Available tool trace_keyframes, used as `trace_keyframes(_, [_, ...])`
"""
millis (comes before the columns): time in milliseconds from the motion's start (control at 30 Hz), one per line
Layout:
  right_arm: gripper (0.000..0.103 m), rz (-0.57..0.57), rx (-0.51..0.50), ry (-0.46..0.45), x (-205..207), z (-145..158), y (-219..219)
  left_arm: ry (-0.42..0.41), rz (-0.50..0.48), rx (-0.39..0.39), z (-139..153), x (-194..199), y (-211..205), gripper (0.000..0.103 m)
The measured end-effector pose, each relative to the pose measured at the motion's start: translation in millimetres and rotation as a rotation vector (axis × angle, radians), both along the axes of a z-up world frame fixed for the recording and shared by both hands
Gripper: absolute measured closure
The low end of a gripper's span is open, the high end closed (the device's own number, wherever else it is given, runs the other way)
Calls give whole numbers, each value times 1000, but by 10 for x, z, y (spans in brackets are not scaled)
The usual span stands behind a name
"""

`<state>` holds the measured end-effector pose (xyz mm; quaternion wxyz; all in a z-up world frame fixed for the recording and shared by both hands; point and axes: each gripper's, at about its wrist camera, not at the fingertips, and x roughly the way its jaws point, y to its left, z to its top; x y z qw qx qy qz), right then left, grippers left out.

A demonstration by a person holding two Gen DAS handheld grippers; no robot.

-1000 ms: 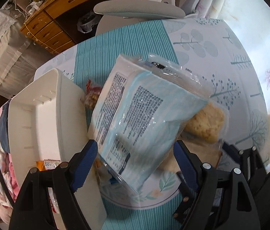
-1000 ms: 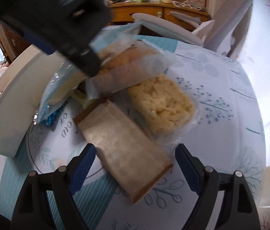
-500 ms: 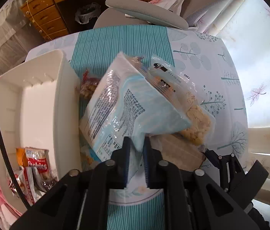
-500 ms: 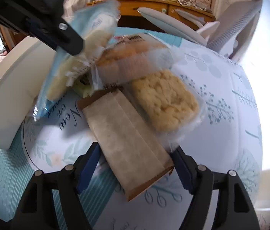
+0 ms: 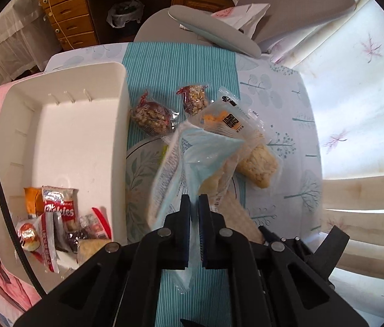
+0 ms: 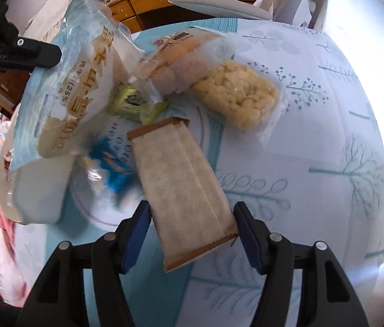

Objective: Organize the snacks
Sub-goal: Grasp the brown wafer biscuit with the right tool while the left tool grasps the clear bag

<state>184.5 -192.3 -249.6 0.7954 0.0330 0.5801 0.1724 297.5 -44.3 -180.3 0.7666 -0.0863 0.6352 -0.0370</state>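
Observation:
My left gripper (image 5: pixel 194 204) is shut on the edge of a light blue bread bag (image 5: pixel 183 163) and holds it up above the table; the bag also shows in the right wrist view (image 6: pixel 66 90). My right gripper (image 6: pixel 192 212) is open, its jaws on either side of a brown paper packet (image 6: pixel 181 188) lying on the table. A white bin (image 5: pixel 64 125) stands at the left with several snacks (image 5: pixel 61 209) in its near corner. A yellow rice cake pack (image 6: pixel 238 98), an orange bread pack (image 6: pixel 181 54) and two nut packs (image 5: pixel 151 114) lie on the table.
A round placemat (image 5: pixel 140 163) lies under the snacks on the teal striped runner (image 5: pixel 181 62). A grey chair (image 5: pixel 213 30) and a wooden dresser (image 5: pixel 88 8) stand beyond the table. Small green (image 6: pixel 132 103) and blue (image 6: pixel 113 169) wrappers lie by the brown packet.
My left gripper shut on the blue bag and lifted it up and back, uncovering the nut packs. My right gripper moved forward around the brown packet, its jaws narrowing.

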Motion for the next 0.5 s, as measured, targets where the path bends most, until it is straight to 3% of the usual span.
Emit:
trace_keyframes(133, [44, -21, 81, 7, -93, 170, 29, -3, 31, -49, 162, -109, 144, 100])
trace_keyframes(233, [46, -43, 135, -2, -155, 327, 50, -62, 29, -64, 409, -183, 247, 100])
trace_keyframes(500, [50, -89, 165, -44, -171, 668, 97, -181, 13, -60, 914, -422, 593, 100])
